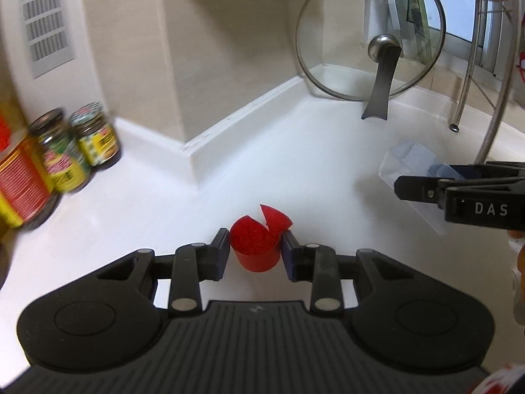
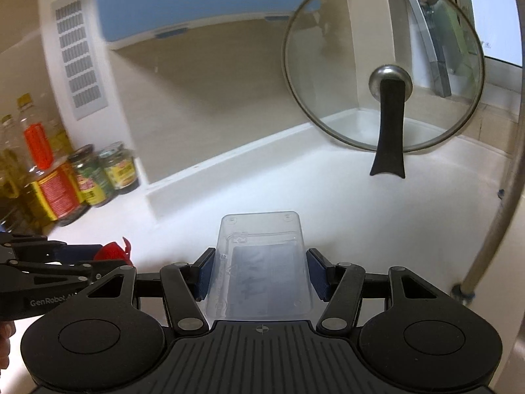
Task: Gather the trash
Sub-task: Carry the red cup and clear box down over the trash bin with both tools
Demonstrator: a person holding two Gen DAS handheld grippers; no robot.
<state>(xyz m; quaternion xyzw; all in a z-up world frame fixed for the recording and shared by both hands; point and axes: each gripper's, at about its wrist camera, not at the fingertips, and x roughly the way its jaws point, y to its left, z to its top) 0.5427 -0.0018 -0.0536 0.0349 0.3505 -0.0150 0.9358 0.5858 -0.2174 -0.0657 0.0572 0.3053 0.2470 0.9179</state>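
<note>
Spreading under both your tools, the white counter [image 1: 295,151] fills most of each view. At one o'clock in the left wrist view, the glass pot lid [image 1: 370,32] leans upright in the corner, its black handle [image 1: 380,78] hanging down to the counter. Over at nine o'clock, jars [image 1: 78,144] and a red-labelled can [image 1: 19,184] crowd against the wall. Your right gripper [image 2: 259,272] is closed on a clear plastic tray [image 2: 259,262], both blue pads pressing its sides at six o'clock in that view; the tray appears at three o'clock from the left wrist. Your left gripper [image 1: 256,252] is narrowed onto a small red cup-shaped scrap [image 1: 256,243], the pads touching its two sides, its torn rim pointing toward twelve o'clock.
</note>
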